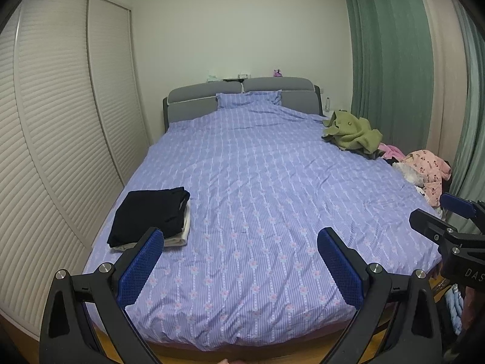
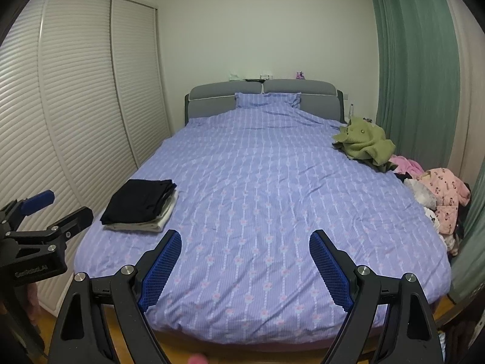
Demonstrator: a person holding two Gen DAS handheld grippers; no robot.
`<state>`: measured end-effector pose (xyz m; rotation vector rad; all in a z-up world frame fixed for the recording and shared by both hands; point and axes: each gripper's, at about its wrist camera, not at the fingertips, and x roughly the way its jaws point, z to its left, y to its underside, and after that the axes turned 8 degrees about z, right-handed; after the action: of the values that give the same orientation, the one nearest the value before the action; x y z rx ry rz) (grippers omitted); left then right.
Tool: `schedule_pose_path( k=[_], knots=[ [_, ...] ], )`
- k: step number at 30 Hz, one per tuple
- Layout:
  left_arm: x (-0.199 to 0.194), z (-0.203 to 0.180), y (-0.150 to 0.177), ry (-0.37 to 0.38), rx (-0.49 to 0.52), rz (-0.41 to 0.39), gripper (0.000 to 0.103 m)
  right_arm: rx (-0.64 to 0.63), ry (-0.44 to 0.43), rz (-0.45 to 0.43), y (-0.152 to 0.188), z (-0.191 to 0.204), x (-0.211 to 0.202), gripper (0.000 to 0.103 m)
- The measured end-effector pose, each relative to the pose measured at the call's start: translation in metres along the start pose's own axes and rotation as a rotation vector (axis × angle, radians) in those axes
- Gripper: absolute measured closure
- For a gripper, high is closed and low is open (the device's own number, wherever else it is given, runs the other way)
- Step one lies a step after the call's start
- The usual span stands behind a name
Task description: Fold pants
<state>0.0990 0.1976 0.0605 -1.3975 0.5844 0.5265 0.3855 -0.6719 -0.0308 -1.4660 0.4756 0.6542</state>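
the left gripper (image 1: 239,261) and the right gripper (image 2: 245,265) both hang above the foot of the bed (image 1: 257,182), jaws spread wide with nothing between them. folded black pants (image 1: 150,212) sit on top of a folded pale garment (image 1: 178,236) near the bed's left edge. a loose heap of clothes (image 2: 436,200) lies along the right edge, beside an olive garment (image 2: 363,142).

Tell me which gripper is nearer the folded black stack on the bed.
Left. The left gripper hangs over the foot of the bed with one fingertip just short of the folded black stack. The right gripper is further toward the bed's middle, with the left gripper on its stack side.
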Motion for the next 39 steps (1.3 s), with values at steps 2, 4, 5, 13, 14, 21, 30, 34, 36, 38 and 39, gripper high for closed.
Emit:
schedule_pose_path(
  k=[2, 4, 5, 13, 14, 21, 30, 34, 36, 38, 39],
  knots=[
    [-0.0026, 0.0008, 0.0005, -0.001, -0.001, -0.007, 0.0, 0.001, -0.001, -0.003, 0.0007, -0.0004, -0.001, 0.016],
    [-0.0047, 0.0005, 0.0016, 0.002, -0.003, -0.013, 0.0, 0.002, -0.001, -0.007, 0.0015, -0.0007, -0.0023, 0.016],
    [-0.0057, 0.0001, 0.0018, -0.002, -0.004, -0.015, 0.0, 0.002, 0.0, -0.008, 0.0021, -0.0006, -0.0027, 0.016],
    [-0.0105, -0.0056, 0.0022, -0.016, 0.015, -0.032, 0.0, 0.006, 0.006, -0.009, 0.0029, -0.0012, -0.0055, 0.016],
    [-0.0107, -0.0061, 0.0024, -0.018, 0.014, -0.032, 0.0, 0.005, 0.006, -0.009, 0.0028, -0.0013, -0.0055, 0.016],
    [-0.0089, -0.0053, 0.0022, -0.006, 0.011, -0.017, 0.0, 0.009, 0.011, -0.008, 0.0042, -0.0023, -0.0083, 0.016],
    [-0.0111, -0.0064, 0.0026, -0.004, 0.025, -0.025, 0.0, 0.008, 0.014, -0.007, 0.0041, -0.0013, -0.0084, 0.016],
    [-0.011, -0.0066, 0.0028, -0.003, 0.025, -0.026, 0.0, 0.011, 0.015, -0.006, 0.004, -0.0015, -0.009, 0.016],
    [-0.0109, -0.0065, 0.0033, -0.002, 0.024, -0.025, 0.0, 0.012, 0.017, -0.006, 0.004, -0.0008, -0.0095, 0.016],
    [-0.0111, -0.0062, 0.0035, -0.006, 0.023, -0.026, 0.0, 0.014, 0.018, -0.004, 0.0039, -0.001, -0.0096, 0.016],
    [-0.011, -0.0059, 0.0031, -0.008, 0.023, -0.025, 0.0, 0.014, 0.019, -0.004, 0.0037, -0.001, -0.0097, 0.016]
  ],
)
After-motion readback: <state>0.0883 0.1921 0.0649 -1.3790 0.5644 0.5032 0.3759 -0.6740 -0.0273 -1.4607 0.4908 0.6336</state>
